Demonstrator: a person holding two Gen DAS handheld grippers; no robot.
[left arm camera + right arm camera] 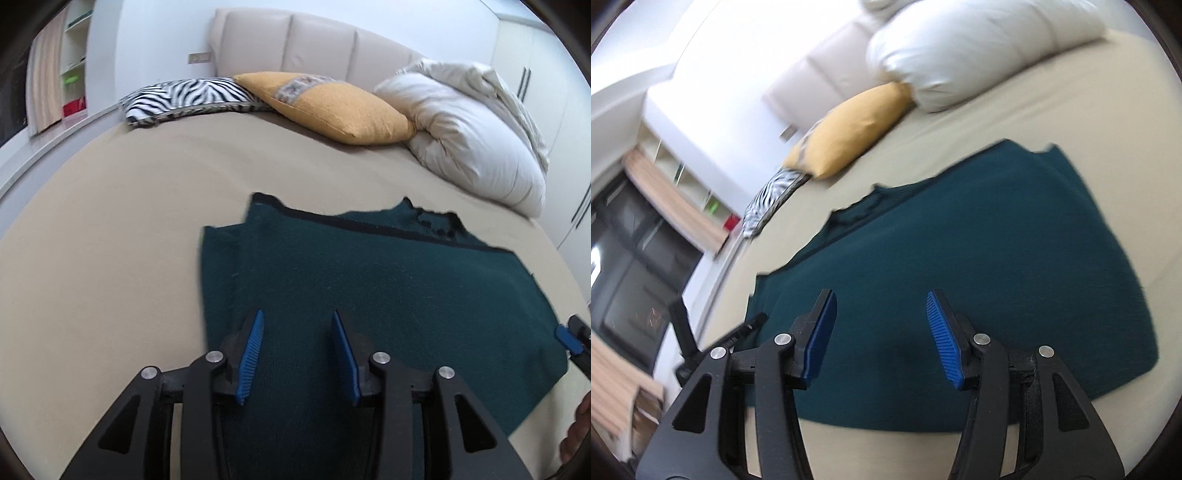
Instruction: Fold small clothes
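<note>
A dark teal knit garment (369, 288) lies flat on the beige bed, with a black band along its far edge and a folded layer at its left side. It also shows in the right wrist view (960, 258). My left gripper (297, 317) is open and empty, hovering over the garment's near left part. My right gripper (881, 299) is open and empty above the garment's near edge. The right gripper's blue pad (567, 338) shows at the right edge of the left wrist view. The left gripper's black fingers (742, 328) show at the garment's left edge in the right wrist view.
The beige bed (110, 229) carries a zebra-striped pillow (184, 98), a yellow cushion (332, 107) and a bunched white duvet (472, 129) at the far end, against a padded headboard (314, 40). Shelves (75, 62) and a window stand at the left.
</note>
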